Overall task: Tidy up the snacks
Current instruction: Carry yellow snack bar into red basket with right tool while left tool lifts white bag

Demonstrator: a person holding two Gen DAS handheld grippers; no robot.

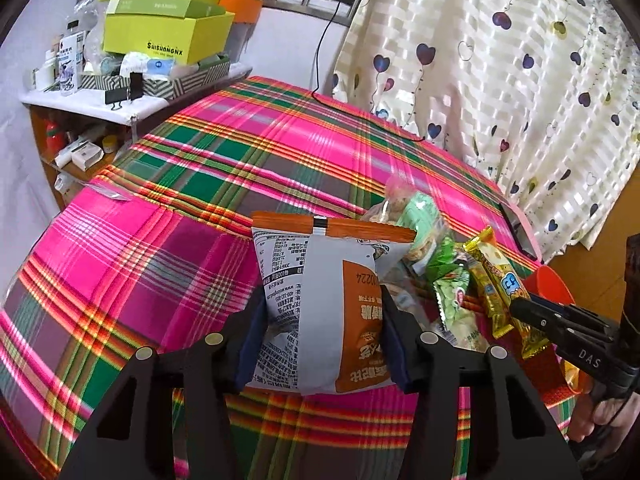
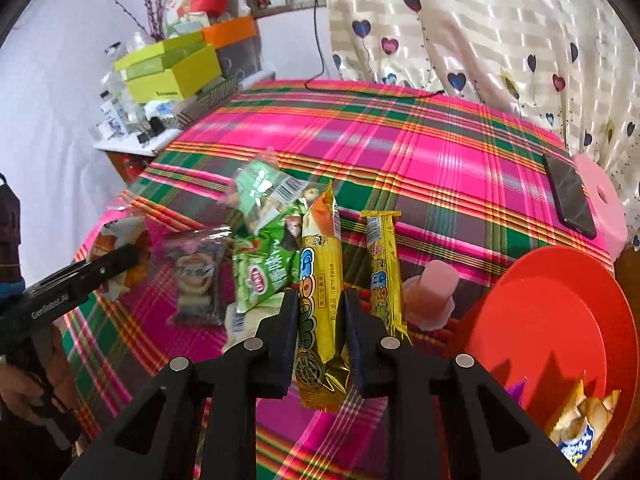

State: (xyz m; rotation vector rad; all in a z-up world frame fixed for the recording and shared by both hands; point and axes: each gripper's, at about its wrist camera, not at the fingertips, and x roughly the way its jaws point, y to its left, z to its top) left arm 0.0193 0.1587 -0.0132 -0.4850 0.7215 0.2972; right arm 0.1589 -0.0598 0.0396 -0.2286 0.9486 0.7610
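My left gripper is shut on a white and orange snack bag and holds it upright above the plaid tablecloth. My right gripper is shut on a long yellow snack bar. A second yellow bar, green packets, a clear bag of nuts, a dark wrapped snack and a pink jelly cup lie on the cloth. A red bowl at the right holds a few snack packets. The right gripper also shows in the left wrist view.
A black phone lies on a pink object at the table's far right. A side shelf with yellow-green boxes and bottles stands at the far left. A black cable runs across the far edge. A heart-print curtain hangs behind.
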